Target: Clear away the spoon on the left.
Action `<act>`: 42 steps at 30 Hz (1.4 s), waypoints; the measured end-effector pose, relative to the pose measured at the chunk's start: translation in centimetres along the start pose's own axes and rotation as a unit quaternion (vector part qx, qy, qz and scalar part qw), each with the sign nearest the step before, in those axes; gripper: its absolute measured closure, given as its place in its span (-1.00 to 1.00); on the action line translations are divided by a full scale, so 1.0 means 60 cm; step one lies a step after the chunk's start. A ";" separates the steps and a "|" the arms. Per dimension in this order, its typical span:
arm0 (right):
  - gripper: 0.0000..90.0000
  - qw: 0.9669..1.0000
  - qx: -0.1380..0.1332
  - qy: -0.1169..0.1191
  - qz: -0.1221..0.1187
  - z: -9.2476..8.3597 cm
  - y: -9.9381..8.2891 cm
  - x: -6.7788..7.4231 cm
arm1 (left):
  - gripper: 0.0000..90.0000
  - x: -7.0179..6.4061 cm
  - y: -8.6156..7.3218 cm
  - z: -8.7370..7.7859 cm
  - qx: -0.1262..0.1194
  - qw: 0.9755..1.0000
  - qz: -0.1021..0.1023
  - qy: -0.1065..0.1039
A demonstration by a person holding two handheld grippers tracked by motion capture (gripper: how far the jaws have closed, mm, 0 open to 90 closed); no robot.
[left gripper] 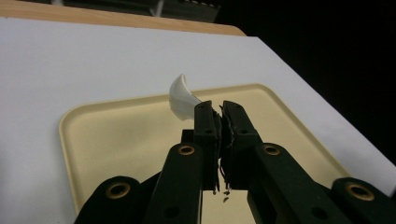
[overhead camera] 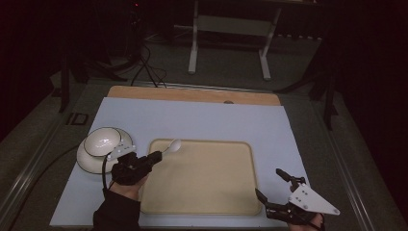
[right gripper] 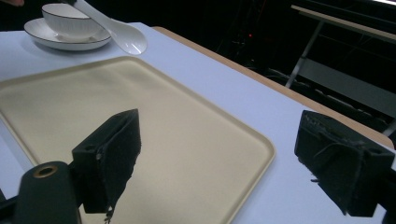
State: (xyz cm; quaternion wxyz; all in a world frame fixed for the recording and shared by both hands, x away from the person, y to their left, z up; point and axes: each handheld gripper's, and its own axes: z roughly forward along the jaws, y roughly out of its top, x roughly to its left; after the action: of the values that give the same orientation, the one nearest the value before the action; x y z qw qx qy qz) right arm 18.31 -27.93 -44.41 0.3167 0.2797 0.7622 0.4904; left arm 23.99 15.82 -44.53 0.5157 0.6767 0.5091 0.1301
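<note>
A wide surface is covered by a pale blue sheet, and a strip of wood is seen along its far edge. On the sheet a large cream tray is laid, near the person's side and a little right of the middle. To the left of the tray a white plate is placed, and a white bowl with a dark rim is set on it.

The left hand-held gripper is held just beside the plate, at the near left corner of the tray. Its jaws are pressed together on the handle of a white spoon. The spoon is carried in the air above the far left corner of the tray, with its rounded end pointed away from the gripper. In the left gripper view the spoon is seen rising from between the closed jaws.

The right hand-held gripper is held at the near right corner of the tray. Its jaws are spread wide apart and nothing is held between them.
</note>
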 end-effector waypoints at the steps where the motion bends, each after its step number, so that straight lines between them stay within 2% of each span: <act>1: -0.68 1.000 0.000 0.000 0.000 0.000 0.000 0.000 | 0.92 -0.001 -0.003 0.004 0.000 1.000 -0.004 0.000; 4: -0.68 1.000 0.000 0.000 0.000 0.000 0.000 0.000 | 0.92 -0.004 -0.007 0.010 -0.003 1.000 -0.008 0.004; 6: -0.68 1.000 0.001 0.002 0.001 0.001 0.000 0.000 | 0.92 -0.008 -0.017 0.027 -0.003 1.000 -0.014 0.012; 7: -0.68 1.000 0.001 0.002 0.001 0.001 0.000 0.000 | 0.92 -0.008 -0.017 0.027 -0.003 1.000 -0.014 0.012; 12: -0.68 1.000 0.001 0.003 0.001 0.001 -0.001 0.000 | 0.92 -0.013 -0.033 0.046 -0.013 0.999 -0.030 0.036; 13: -0.68 1.000 0.001 0.003 0.001 0.001 -0.001 -0.001 | 0.92 -0.013 -0.033 0.046 -0.013 0.999 -0.030 0.036; 15: -0.68 1.000 0.001 0.003 0.001 0.001 0.000 0.000 | 0.92 -0.016 -0.039 0.051 -0.022 0.998 -0.028 0.054; 17: -0.68 1.000 0.001 0.003 0.001 0.001 0.000 0.000 | 0.92 -0.019 -0.045 0.056 -0.025 0.997 -0.030 0.059; 18: -0.68 1.000 0.001 0.003 0.001 0.001 -0.001 -0.001 | 0.92 -0.024 -0.050 0.061 -0.031 0.997 -0.021 0.071; 19: -0.68 1.000 0.001 0.004 0.002 0.001 -0.001 -0.001 | 0.92 -0.024 -0.050 0.061 -0.031 0.997 -0.021 0.071; 23: -0.68 1.000 0.001 0.003 0.001 0.001 0.000 0.000 | 0.92 -0.031 -0.056 0.074 -0.025 0.997 -0.020 0.073; 26: -0.68 1.000 0.000 0.004 0.001 0.001 -0.001 -0.001 | 0.92 -0.030 -0.070 0.082 -0.025 0.995 -0.029 0.095; 27: -0.68 1.000 -0.001 0.005 0.002 0.001 -0.001 -0.001 | 0.92 -0.030 -0.070 0.082 -0.025 0.995 -0.029 0.095; 28: -0.68 1.000 0.000 0.004 0.001 0.001 -0.001 -0.001 | 0.92 -0.027 -0.077 0.084 -0.023 0.995 -0.037 0.095; 30: -0.68 1.000 -0.001 0.005 0.002 0.001 -0.001 -0.001 | 0.92 -0.029 -0.081 0.084 -0.025 0.994 -0.034 0.100; 32: -0.68 1.000 0.000 0.005 0.001 0.001 -0.001 -0.001 | 0.92 -0.030 -0.085 0.084 -0.016 0.994 -0.031 0.099; 37: -0.68 1.000 0.000 0.005 0.001 0.000 0.000 -0.001 | 0.91 -0.035 -0.104 0.082 0.001 0.993 -0.040 0.108; 39: -0.68 1.000 0.001 0.006 0.002 0.001 -0.001 0.000 | 0.91 -0.034 -0.107 0.083 0.005 0.993 -0.043 0.105; 40: -0.68 1.000 0.001 0.006 0.002 0.001 -0.001 0.000 | 0.90 -0.037 -0.113 0.084 0.013 0.994 -0.033 0.108; 42: -0.68 1.000 0.001 0.007 0.002 0.001 0.000 0.000 | 0.90 -0.038 -0.119 0.086 0.020 0.993 -0.031 0.111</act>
State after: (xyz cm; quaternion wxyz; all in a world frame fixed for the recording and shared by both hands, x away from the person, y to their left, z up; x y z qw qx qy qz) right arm 18.35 -27.90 -44.45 0.3098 0.2779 0.7645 0.4923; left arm 22.60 10.69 -51.92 0.4461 0.6522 0.5865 0.1779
